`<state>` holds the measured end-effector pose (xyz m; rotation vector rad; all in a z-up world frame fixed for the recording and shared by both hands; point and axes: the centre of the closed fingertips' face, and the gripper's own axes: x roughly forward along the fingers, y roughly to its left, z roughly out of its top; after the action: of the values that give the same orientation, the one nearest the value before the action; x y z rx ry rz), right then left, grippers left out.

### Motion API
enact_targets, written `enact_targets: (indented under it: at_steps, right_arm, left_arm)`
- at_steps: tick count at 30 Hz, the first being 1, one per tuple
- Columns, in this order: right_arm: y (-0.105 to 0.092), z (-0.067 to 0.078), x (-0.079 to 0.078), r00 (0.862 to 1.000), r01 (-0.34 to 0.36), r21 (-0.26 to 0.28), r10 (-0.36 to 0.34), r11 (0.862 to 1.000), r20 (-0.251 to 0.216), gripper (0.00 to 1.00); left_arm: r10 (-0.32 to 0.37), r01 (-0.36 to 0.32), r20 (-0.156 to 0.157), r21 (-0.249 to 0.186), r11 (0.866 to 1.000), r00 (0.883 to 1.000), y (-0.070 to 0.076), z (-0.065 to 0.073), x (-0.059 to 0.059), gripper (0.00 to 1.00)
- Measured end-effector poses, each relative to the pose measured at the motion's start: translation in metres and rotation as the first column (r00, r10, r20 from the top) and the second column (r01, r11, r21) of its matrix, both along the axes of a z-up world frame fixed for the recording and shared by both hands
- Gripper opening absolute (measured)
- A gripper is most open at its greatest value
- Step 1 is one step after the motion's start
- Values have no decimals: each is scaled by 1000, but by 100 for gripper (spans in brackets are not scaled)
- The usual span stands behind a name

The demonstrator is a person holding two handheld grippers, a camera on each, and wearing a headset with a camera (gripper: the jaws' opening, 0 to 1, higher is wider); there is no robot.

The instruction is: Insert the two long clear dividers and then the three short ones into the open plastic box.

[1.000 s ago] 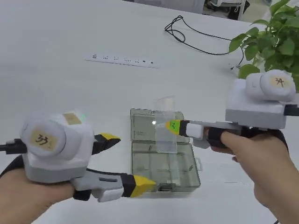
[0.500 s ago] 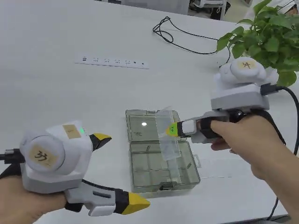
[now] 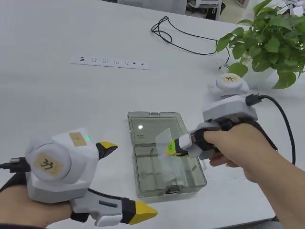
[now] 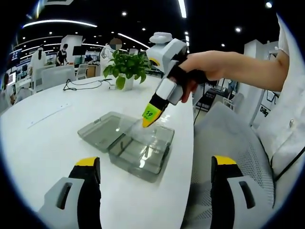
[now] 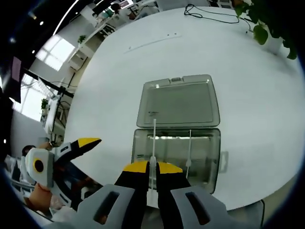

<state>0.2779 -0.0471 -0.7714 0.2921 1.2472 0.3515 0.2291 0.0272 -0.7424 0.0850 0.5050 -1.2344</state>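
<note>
Box (image 3: pixel 143 183) sits open near the front edge of the table (image 3: pixel 57 105), lid (image 3: pixel 155 128) flat behind it, away from the person. Wide bare tabletop to the left of the box and behind the lid. Power strip (image 3: pixel 108 62) lies well apart at the back, cable (image 3: pixel 186 40) farther still, plant (image 3: pixel 267 43) at the far right corner. Little table remains between the box front and the table edge.

Right gripper (image 3: pixel 171 149) is clenched on a clear divider (image 3: pixel 164 140), jaw tips over the rear part of the box, just in front of the hinge. The divider hangs tilted over the box interior. In the right gripper view it shows edge-on, running front to back left of centre. Cannot tell whether its lower edge is seated in a slot. A second divider (image 5: pixel 189 148) stands in the box to the right of the held one, apart from it and parallel to it.

Left gripper (image 3: pixel 125 180) has its jaws spread wide with nothing between them, low at the front left, apart from the box, near the table edge.

Versus 0.5 s ago: the right gripper has come down and toward the person, from over the hinge line to over the box interior, and the divider sits lower and leans more. A second ago it stood nearly upright above the lid. The left gripper stays spread, same side of the box. The box has not shifted on the table; the camera moved.
</note>
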Motion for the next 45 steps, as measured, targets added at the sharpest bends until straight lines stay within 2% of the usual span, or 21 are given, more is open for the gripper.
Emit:
enact_targets:
  at_steps: [10,15,20,25,31,45]
  right_arm:
    - [-1,-13,-3,1000,-7,-34,6,999,-23,6]
    - [1,-19,-6,999,-13,-29,12,1000,-41,6]
    - [3,-15,-8,999,-33,-46,32,998,-33,6]
    - [-1,-18,-6,998,-24,-47,21,999,-65,6]
    - [2,-23,-5,997,-33,-50,29,998,-74,6]
    - [4,-28,-2,998,-48,-65,45,997,-54,6]
  left_arm:
    - [1,-2,-11,-14,1000,1000,-2,-1,3,97]
    - [11,-11,-17,-21,1000,1000,-3,-1,4,96]
    - [14,-14,-21,-22,1000,1000,-2,-2,4,96]
    - [18,-19,-22,-27,999,1000,-2,-2,6,96]
    - [23,-24,-26,-31,999,999,-3,-2,7,96]
    - [31,-32,-36,-33,999,999,-2,-3,7,95]
